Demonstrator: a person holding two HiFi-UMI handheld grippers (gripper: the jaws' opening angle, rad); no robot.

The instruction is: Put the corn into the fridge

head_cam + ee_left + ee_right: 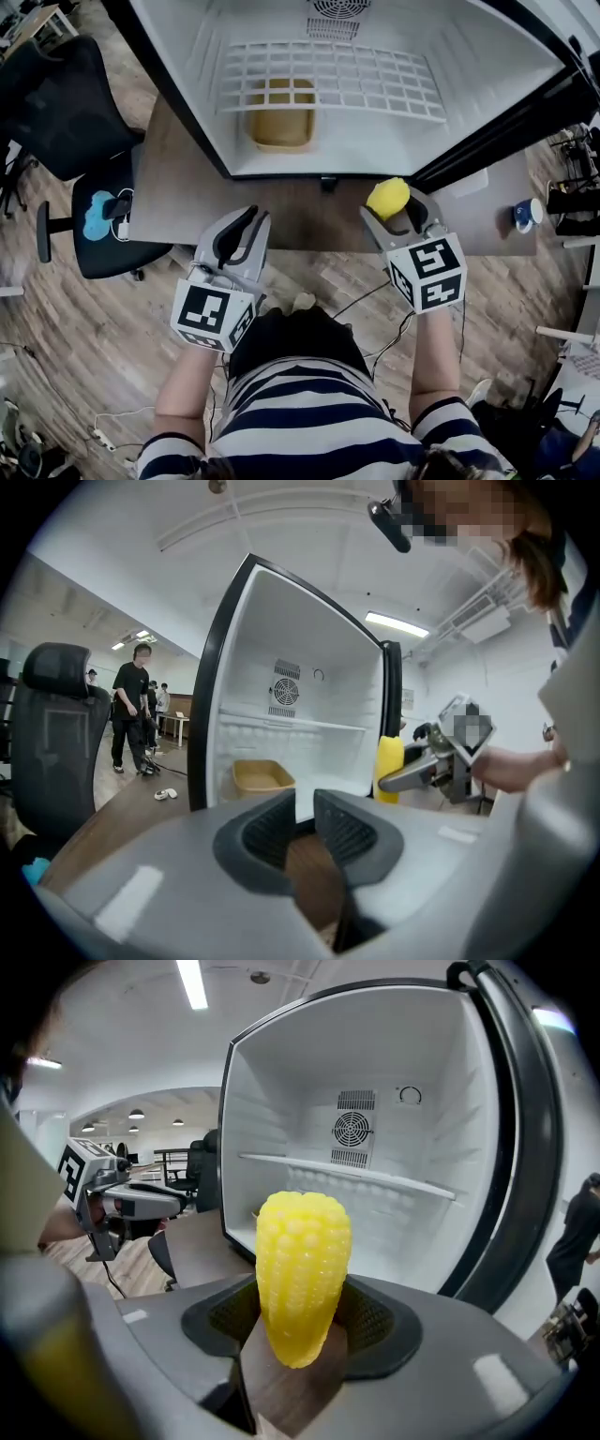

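A yellow corn cob (387, 198) stands upright between the fingers of my right gripper (398, 208), which is shut on it just in front of the open fridge (375, 141). In the right gripper view the corn (302, 1269) fills the middle of the right gripper (302, 1312), with the white fridge interior (394, 1194) behind it. My left gripper (251, 220) hovers over the table (291, 220) near the fridge's front left. Its jaws are drawn together with only a thin slit, and nothing is held in the left gripper (305, 803). The left gripper view also shows the corn (389, 761).
Inside the fridge a white wire shelf (328, 75) spans the compartment, and a tan tray (281, 117) sits on the floor at its left. A black office chair (75, 112) stands at the left. A blue mug (528, 214) sits on the table's right end. People stand far off (131, 714).
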